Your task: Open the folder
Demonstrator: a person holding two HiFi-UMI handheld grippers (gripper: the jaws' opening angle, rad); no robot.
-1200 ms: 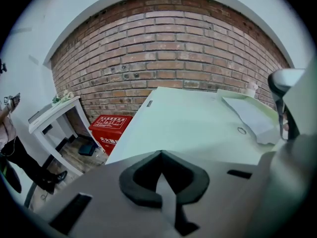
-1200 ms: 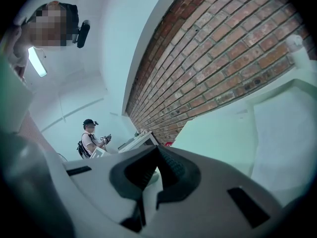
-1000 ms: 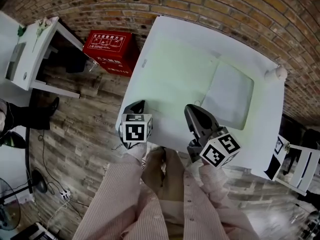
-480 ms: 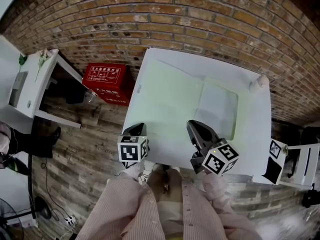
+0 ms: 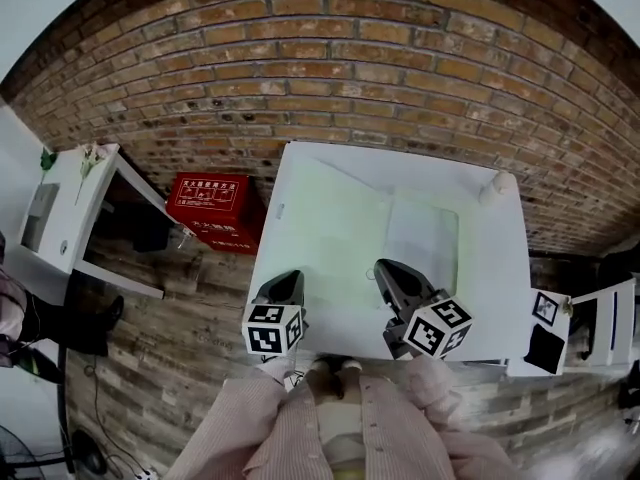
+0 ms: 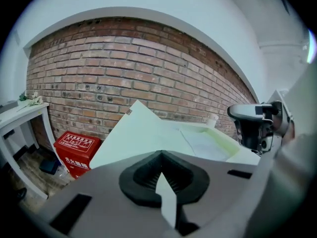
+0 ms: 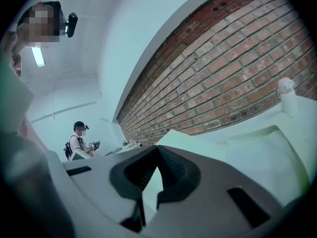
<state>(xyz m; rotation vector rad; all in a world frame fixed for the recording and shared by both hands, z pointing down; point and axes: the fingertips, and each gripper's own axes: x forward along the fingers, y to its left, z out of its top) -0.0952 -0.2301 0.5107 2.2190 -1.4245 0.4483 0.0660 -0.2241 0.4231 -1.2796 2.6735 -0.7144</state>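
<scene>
Left gripper [image 5: 288, 281], white table [image 5: 500, 268], brick wall [image 5: 380, 68]

Folder [image 5: 340, 228] near edge partly hidden

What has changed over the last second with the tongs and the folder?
The left tongs and right tongs rose slightly, each shut on the near edge of the folder, lifting its cover. The head view tilted up toward the brick wall. Nothing was let go. The folder stays on the table, and the bottle stays at its far right corner.
</scene>
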